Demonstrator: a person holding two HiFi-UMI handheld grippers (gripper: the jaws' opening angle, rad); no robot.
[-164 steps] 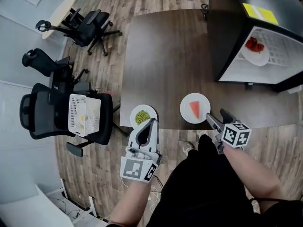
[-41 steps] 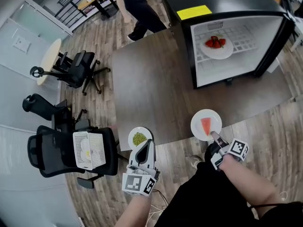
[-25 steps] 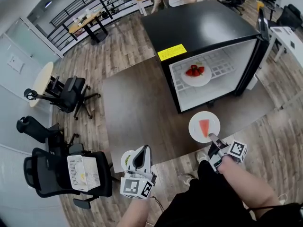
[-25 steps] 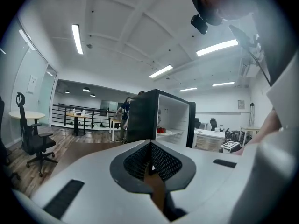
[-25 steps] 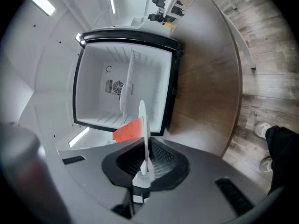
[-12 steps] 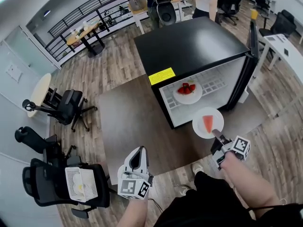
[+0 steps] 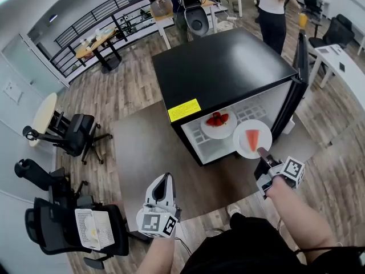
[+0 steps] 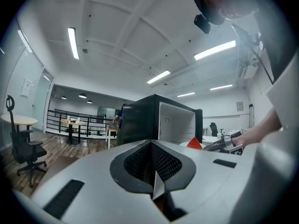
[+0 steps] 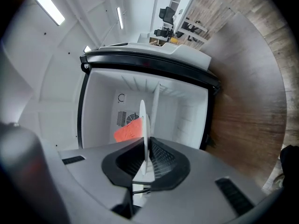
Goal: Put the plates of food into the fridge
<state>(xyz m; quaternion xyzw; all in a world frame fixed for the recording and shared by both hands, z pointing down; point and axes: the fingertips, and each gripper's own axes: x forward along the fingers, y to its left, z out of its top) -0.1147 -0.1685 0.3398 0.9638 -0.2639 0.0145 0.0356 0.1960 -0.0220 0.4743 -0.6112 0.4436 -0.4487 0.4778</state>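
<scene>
**Right gripper** (image 7: 260, 152): clamped on the near rim of a round white plate (image 7: 251, 138) bearing a red triangular watermelon wedge (image 7: 251, 136). Plate carried roughly level in the air, just in front of the open black mini fridge (image 7: 228, 64), near the height of its white wire shelf (image 7: 258, 112). In the right gripper view, plate (image 9: 142, 139) edge-on between the pads, white fridge cavity straight ahead.

**Already on the shelf, left part:** a second white plate with red strawberries (image 7: 218, 124). Black fridge door (image 7: 301, 67) swung open at the right.

**Left gripper** (image 7: 165, 178): at the near left, over the brown tabletop (image 7: 142, 147). Jaws together, nothing showing between them, pointed level toward the fridge.

**Hazards, as judged from this position:**
- **Rim-only hold.** Whole plate cantilevered beyond the pads. Probable sag or swivel in the grip with any jolt or downward tilt of the wrist, then the wedge sliding off the far edge.
- **Entry too far left.** Rim against the strawberry plate, shoving it back or riding up onto it.
- **Entry too far right.** Rim clipping the fridge's right wall or the door.
- **Entry too low.** Far rim catching the front wire of the shelf and levering the plate out of the pads.
- **Release too early.** Plate only partly on the wires, likely to tip forward off the shelf front.
</scene>
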